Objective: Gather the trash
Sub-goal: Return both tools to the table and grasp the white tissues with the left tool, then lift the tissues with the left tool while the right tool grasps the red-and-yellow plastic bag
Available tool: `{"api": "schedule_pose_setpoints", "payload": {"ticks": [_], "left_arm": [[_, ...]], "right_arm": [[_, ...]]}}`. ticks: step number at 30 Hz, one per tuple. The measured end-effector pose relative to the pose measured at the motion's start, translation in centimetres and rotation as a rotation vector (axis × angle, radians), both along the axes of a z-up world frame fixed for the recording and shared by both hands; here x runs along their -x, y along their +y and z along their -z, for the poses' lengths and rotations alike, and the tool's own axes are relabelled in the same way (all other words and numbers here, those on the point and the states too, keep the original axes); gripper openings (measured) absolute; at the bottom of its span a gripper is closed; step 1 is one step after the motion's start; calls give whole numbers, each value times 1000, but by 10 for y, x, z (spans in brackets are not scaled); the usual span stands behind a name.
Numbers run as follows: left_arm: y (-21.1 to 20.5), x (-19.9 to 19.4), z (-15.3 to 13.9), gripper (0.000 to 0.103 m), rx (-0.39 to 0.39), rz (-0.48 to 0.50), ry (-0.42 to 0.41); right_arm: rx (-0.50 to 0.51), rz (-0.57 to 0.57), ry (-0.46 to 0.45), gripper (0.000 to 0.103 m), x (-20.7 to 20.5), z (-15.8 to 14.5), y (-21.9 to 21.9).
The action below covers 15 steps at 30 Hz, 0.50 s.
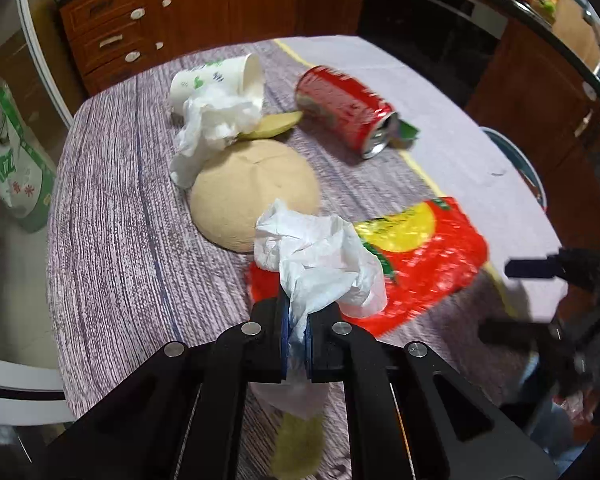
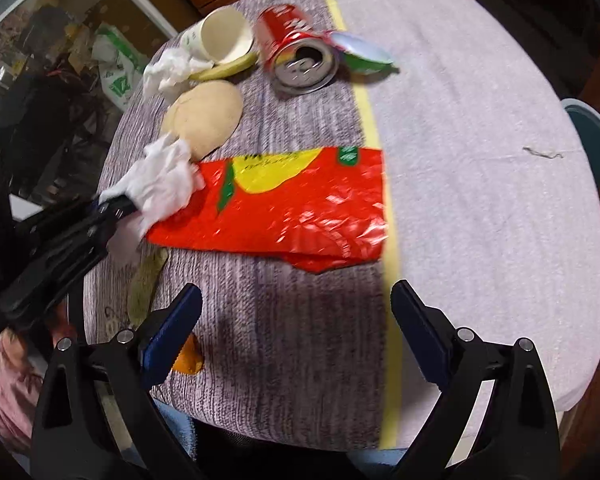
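Note:
My left gripper [image 1: 296, 320] is shut on a crumpled white tissue [image 1: 320, 264] and holds it over the left end of a red and yellow snack wrapper [image 1: 420, 256]. The tissue [image 2: 160, 184] and the left gripper [image 2: 112, 208] also show in the right wrist view, beside the wrapper [image 2: 296, 208]. My right gripper [image 2: 296, 312] is open and empty above the table's near edge. Farther back lie a red can [image 1: 344, 108] on its side, a paper cup [image 1: 216, 80] on its side, a second tissue [image 1: 212, 124], a fruit slice [image 1: 272, 126] and a tan half-round piece [image 1: 252, 192].
The round table has a striped grey-purple cloth [image 2: 292, 320] with a yellow line [image 2: 388, 208]. A green foil lid [image 2: 364, 54] lies by the can. A green peel [image 2: 144, 288] and an orange scrap [image 2: 188, 360] lie near the front edge. A teal bin [image 2: 596, 128] stands at the right.

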<state>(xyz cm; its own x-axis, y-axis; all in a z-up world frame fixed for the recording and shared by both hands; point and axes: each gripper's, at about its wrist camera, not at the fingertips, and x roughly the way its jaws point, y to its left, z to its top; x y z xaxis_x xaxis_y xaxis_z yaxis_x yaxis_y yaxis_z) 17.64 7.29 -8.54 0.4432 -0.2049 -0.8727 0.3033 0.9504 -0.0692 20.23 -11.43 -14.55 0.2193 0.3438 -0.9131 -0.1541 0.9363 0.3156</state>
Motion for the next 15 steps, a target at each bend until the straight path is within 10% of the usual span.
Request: {"api": "schedule_pose_setpoints", "payload": {"ticks": [15], "left_arm": [[9,-9,28,6,41,43,42]], "right_arm": [[-69,36,-42,91,-32,15,25]]}}
